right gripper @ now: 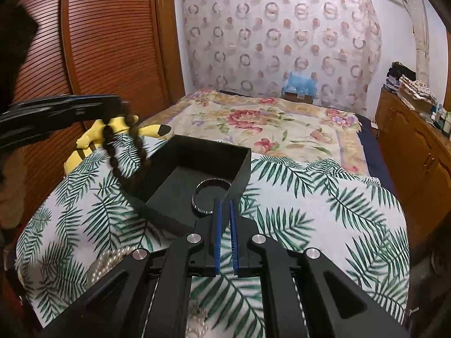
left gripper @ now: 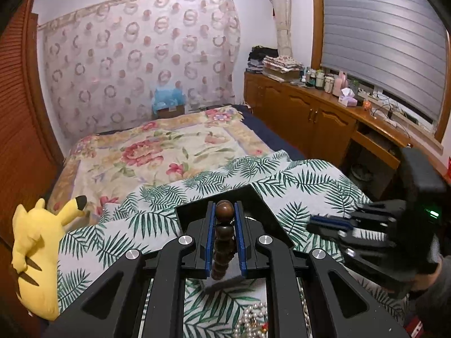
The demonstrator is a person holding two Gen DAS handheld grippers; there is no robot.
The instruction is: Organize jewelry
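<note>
bed (right gripper: pixel 282 129); bangle (right gripper: pixel 210 197) right-view only

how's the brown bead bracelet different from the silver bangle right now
The brown bead bracelet is made of dark round wooden-looking beads; the silver bangle is a smooth shiny metal ring. The bracelet hangs in the air, gripped by the left tongs, beside the black box; the bangle lies flat inside the box, ungripped, just ahead of the right tongs. The bracelet droops loosely; the bangle keeps a rigid circle. Both are wrist jewelry.
</note>
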